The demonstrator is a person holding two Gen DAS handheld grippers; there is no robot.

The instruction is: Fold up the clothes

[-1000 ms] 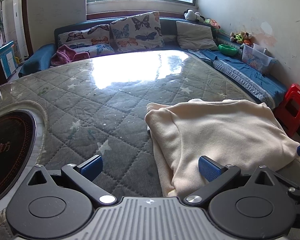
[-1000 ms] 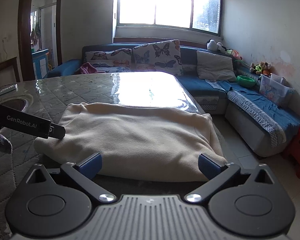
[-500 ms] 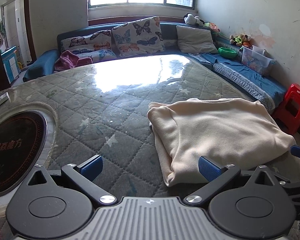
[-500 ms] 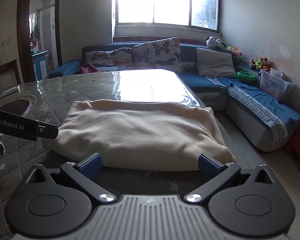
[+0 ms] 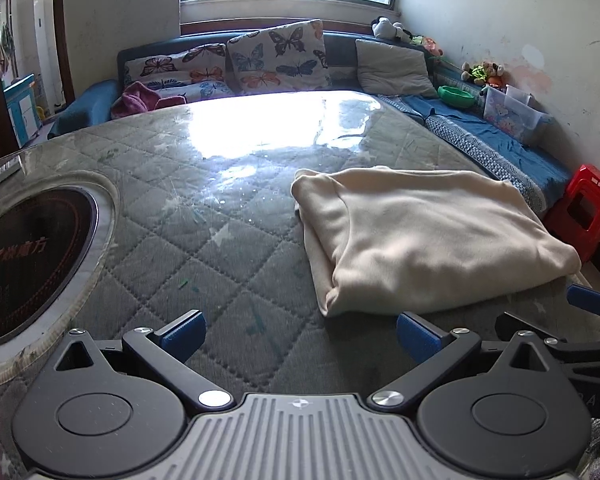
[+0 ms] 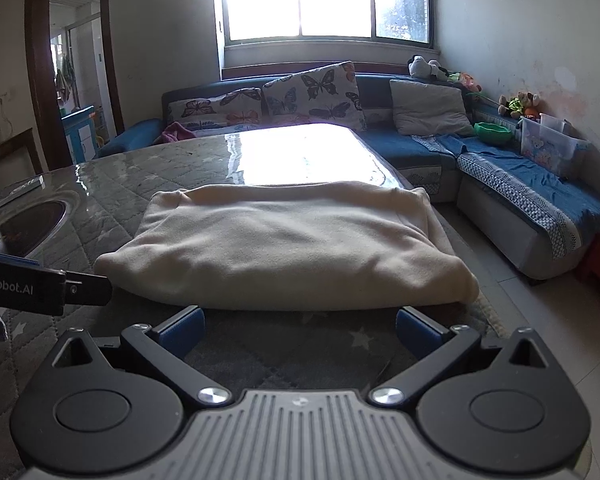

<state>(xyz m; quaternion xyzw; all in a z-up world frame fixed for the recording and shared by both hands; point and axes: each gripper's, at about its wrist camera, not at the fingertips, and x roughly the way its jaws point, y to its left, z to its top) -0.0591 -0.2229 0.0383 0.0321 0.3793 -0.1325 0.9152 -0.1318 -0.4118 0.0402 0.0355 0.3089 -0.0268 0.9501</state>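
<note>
From my left wrist view, the left gripper (image 5: pixel 300 334) has its jaws spread wide with nothing between them, hovering low over the quilted table cover (image 5: pixel 204 240). The cream garment (image 5: pixel 432 236) lies on that cover as a thick, layered rectangle, ahead and to the right of this gripper; only its near left corner comes close to my right-hand blue pad (image 5: pixel 416 334), without touching. Its long axis seems to run from that near corner away toward the red stool (image 5: pixel 584 208), slanting across my line of sight. On the far side of the garment's near edge I can see the blue tip of the right gripper (image 5: pixel 590 304). The round black cooktop (image 5: pixel 24 260) sits well away from the garment, on its left.

From my right wrist view, the right gripper (image 6: pixel 298 330) is also wide and empty, and here the garment (image 6: pixel 288 244) sits squarely ahead, its near folded edge just beyond both pads and spanning more than the gap between them. Its long axis lies crosswise to my fingers. The left gripper (image 6: pixel 44 288) pokes in beside the garment's left corner.

I judge the right gripper the better placed, facing the long edge head-on. The garment already lies folded into layers; whether another fold is due, I cannot tell.
</note>
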